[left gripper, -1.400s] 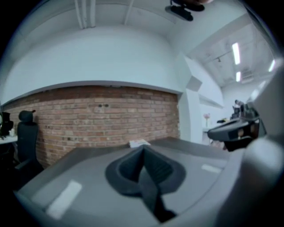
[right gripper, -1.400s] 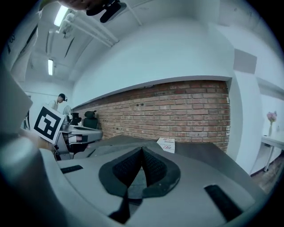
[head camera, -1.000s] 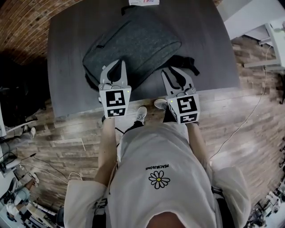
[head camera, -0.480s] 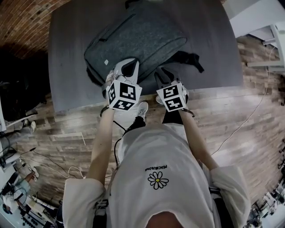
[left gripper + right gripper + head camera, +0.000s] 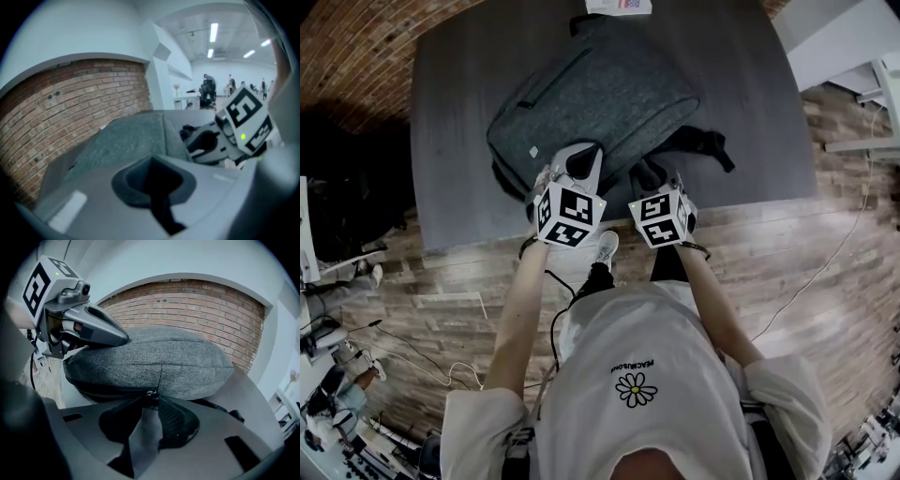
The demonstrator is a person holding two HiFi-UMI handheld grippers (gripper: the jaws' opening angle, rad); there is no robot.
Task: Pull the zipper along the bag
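A grey fabric backpack (image 5: 600, 94) lies on the dark grey table (image 5: 459, 112). My left gripper (image 5: 577, 169) is shut, and its tip rests on the bag's near edge. In the right gripper view that tip (image 5: 123, 339) touches the top of the fabric (image 5: 164, 357). My right gripper (image 5: 649, 174) sits just to its right, at the same edge. Its jaws are closing, with the dark zipper pull (image 5: 151, 393) between the fingertips and a gap still showing between the pads. In the left gripper view the bag (image 5: 131, 136) lies straight ahead, and nothing shows between the shut jaws.
Black straps (image 5: 703, 145) trail from the bag toward the table's right side. A white sheet (image 5: 619, 5) lies at the far edge. A brick wall (image 5: 197, 301) stands beyond the table. The person's shoes (image 5: 606, 247) stand on the wooden floor at the near edge.
Both grippers have moved forward and toward each other, from apart at the table's front edge to side by side on the bag's near edge. Their cubes have tilted.
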